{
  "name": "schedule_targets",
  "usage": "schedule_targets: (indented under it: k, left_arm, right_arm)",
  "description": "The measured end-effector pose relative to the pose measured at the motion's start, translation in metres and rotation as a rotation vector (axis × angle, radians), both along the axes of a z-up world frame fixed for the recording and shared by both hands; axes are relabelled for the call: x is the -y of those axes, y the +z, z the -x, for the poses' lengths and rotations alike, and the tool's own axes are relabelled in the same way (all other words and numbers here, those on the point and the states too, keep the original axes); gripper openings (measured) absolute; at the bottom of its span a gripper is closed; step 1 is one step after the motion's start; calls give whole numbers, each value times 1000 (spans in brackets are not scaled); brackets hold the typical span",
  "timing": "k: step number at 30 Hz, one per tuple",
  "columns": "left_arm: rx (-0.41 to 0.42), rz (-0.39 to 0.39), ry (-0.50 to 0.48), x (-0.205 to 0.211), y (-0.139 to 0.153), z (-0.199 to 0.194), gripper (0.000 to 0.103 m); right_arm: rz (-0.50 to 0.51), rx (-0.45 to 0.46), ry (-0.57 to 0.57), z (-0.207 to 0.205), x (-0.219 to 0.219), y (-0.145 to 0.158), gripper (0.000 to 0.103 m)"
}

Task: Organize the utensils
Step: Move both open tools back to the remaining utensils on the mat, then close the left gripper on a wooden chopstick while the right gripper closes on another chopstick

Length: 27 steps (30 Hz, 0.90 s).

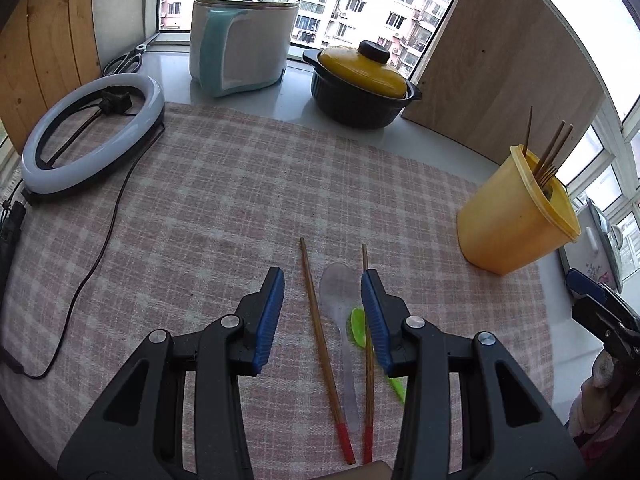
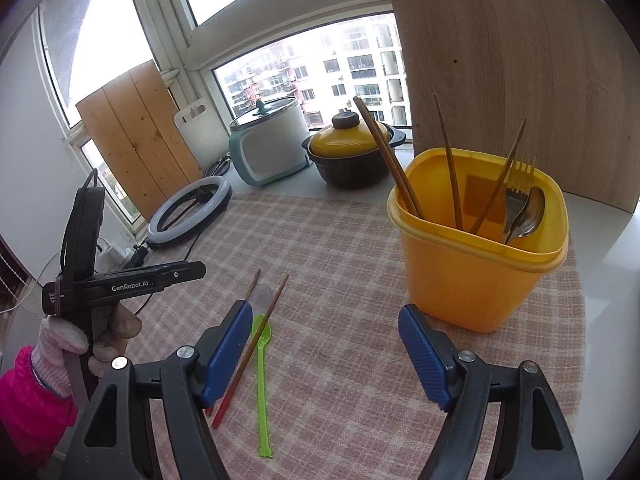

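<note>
Two red-tipped wooden chopsticks [image 1: 320,332] [image 1: 369,392], a clear plastic spoon [image 1: 338,292] and a green plastic spoon [image 1: 359,326] lie together on the checked cloth [image 1: 200,220]. My left gripper [image 1: 322,274] hovers over them, open, its blue pads either side of the bundle and touching nothing. My right gripper [image 2: 324,308] is open and empty, with the green spoon [image 2: 262,380] and chopsticks [image 2: 250,352] by its left finger. The yellow container [image 2: 476,264] just ahead to the right holds several chopsticks, a fork and a metal spoon.
A ring light [image 1: 92,136] with a trailing cable lies at the far left. A white-and-teal cooker [image 1: 240,40], a black pot with a yellow lid [image 1: 360,84], scissors [image 1: 124,60] and a leaning wooden board [image 1: 500,60] line the window sill. A gloved hand [image 2: 60,340] holds the left gripper.
</note>
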<state>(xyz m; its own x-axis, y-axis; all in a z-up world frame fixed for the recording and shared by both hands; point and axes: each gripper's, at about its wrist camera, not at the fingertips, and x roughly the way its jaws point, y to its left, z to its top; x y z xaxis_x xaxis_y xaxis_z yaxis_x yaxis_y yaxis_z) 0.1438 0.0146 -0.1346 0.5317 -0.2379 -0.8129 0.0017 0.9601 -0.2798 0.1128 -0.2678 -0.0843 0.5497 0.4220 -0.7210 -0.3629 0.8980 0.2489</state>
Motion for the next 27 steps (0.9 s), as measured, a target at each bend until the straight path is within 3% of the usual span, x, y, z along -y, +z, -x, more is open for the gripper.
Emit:
schedule_targets:
  k: [7, 9, 15, 27]
  left_arm:
    - [-72, 34, -11, -2, -29, -5, 35]
    - [-87, 41, -20, -1, -35, -5, 35]
    - [-112, 47, -43, 3, -47, -7, 31]
    - [-156, 6, -74, 11, -68, -18, 27]
  right_arm:
    - [-36, -106, 11, -12, -25, -33, 65]
    - [-50, -142, 8, -18, -30, -43, 56]
    - [-83, -228, 8, -34, -44, -65, 49]
    - [-5, -261, 23, -51, -78, -87, 39]
